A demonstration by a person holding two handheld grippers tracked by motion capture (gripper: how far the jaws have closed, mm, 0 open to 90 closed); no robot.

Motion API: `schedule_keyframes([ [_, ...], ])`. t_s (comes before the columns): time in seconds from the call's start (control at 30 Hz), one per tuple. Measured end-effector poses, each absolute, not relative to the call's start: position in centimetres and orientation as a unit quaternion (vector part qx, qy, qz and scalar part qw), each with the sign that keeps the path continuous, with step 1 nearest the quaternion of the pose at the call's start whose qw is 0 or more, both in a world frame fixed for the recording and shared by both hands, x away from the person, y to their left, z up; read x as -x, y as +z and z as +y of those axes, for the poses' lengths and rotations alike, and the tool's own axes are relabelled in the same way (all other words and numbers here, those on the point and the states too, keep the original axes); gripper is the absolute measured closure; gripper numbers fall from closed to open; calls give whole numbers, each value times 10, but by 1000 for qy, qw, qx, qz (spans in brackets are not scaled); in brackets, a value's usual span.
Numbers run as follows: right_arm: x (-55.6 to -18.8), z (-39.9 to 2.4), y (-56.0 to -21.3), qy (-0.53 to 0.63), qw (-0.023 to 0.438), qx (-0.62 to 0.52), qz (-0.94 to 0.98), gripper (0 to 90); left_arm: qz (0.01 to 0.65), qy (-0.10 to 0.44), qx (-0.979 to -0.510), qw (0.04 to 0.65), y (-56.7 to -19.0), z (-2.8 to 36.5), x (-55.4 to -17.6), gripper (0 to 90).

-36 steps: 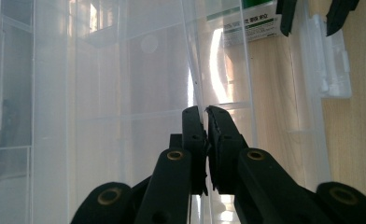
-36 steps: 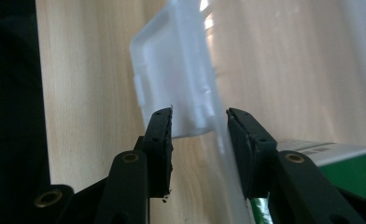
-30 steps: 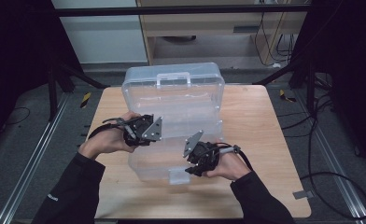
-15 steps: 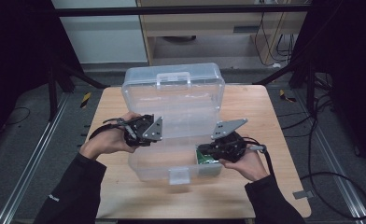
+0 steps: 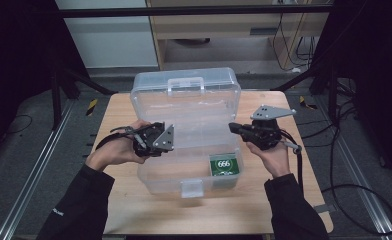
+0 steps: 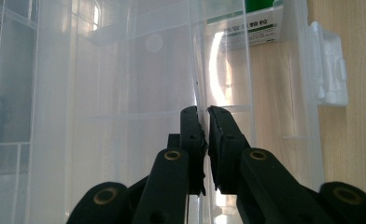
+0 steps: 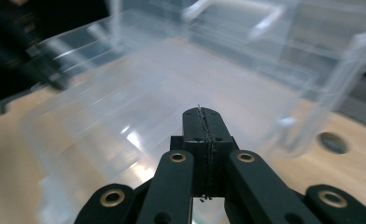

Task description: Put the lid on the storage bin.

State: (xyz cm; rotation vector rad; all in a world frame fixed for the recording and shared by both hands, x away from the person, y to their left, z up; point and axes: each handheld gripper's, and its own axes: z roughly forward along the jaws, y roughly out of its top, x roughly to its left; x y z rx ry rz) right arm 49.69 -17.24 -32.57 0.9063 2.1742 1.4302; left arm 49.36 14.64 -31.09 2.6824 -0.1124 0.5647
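The clear plastic box [image 5: 184, 145] sits open mid-counter [image 5: 264, 205], a green 666 pack [image 5: 223, 165] in its front right corner. The left claw [image 6: 204, 116] is clamped on the box's thin left wall, steadying it. The right claw [image 7: 204, 116], jaws just closed together on nothing, hangs beside the right wall; next it probably needs to fetch another item or the lid.
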Motion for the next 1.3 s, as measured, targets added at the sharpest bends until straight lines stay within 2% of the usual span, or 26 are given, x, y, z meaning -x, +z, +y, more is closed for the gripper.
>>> schedule_keyframes([
  [0.17, -517, -182, -329, 515, 208, -357, 751, 900, -39, 202, -959, 197, -311, 146, -493, 841],
  [0.53, -544, -186, -332, 512, 207, -386, 739, 900, -38, 200, -959, 199, -312, 147, -492, 841],
  [1.3, -549, -189, -329, 516, 208, -398, 729, 900, -36, 180, -961, 206, -315, 148, -490, 840],
])
